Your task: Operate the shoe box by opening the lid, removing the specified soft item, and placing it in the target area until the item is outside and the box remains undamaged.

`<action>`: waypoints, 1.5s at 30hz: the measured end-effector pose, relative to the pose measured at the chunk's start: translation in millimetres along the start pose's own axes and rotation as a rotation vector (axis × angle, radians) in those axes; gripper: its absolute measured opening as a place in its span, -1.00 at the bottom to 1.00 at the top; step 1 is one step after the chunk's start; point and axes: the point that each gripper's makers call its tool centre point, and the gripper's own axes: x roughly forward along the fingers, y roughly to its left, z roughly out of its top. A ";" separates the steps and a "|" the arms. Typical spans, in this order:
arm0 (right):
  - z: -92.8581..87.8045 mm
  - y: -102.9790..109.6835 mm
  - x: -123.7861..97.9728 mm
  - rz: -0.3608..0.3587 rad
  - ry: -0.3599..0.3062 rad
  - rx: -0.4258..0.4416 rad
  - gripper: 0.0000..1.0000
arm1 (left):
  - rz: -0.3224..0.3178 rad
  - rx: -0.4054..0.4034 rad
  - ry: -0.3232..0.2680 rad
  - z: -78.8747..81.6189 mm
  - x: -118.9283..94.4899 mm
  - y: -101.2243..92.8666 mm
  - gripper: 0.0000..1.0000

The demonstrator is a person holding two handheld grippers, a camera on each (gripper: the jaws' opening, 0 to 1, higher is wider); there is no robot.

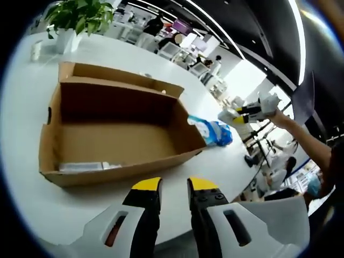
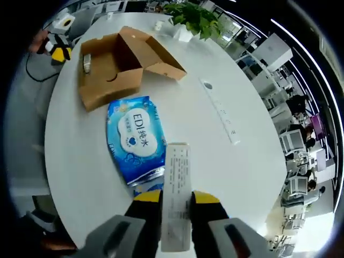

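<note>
While the shoe box [image 2: 115, 64] stands open, a potted plant [image 2: 194, 19] sits behind.

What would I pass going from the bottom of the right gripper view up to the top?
The tongs gripping a white strip, the blue wipes pack, the open cardboard shoe box, then the potted plant.

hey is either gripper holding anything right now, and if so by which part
The right gripper pinches a pale flat strip near its lower half; whether it joins the blue wipes pack is unclear. The left gripper holds nothing.
</note>
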 end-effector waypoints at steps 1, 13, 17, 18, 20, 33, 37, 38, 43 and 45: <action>-0.9 -2.4 1.0 -0.004 0.007 -0.009 -0.67 | -0.001 0.004 0.002 -0.5 0.3 -0.3 -0.64; -17.1 -31.1 27.8 0.020 0.010 0.027 -0.67 | 0.013 0.023 0.026 -5.7 0.4 1.5 -0.64; -23.7 -39.4 39.1 0.026 0.015 0.022 -0.67 | 0.014 0.020 0.031 -7.0 1.5 3.0 -0.64; -25.0 -41.3 41.2 0.027 0.016 0.021 -0.67 | 0.015 0.020 0.033 -7.3 1.3 3.0 -0.64; -26.5 -43.3 45.2 0.029 0.021 0.008 -0.67 | 0.024 0.024 0.039 -9.0 1.1 4.5 -0.64; -28.4 -49.3 79.1 0.091 0.046 -0.016 -0.67 | 0.049 0.104 0.091 -18.8 3.7 5.2 -0.63; -28.1 -51.7 83.3 0.113 0.048 -0.036 -0.67 | 0.050 0.098 0.088 -18.8 2.5 5.7 -0.64; -28.3 -52.1 84.6 0.115 0.051 -0.042 -0.67 | 0.051 0.095 0.084 -18.1 2.4 6.5 -0.64; -26.9 -43.2 88.2 0.159 0.058 -0.064 -0.67 | 0.060 0.090 0.083 -17.7 2.1 9.9 -0.64; -27.3 -40.0 91.3 0.171 0.065 -0.080 -0.67 | 0.063 0.088 0.087 -18.5 2.5 11.1 -0.64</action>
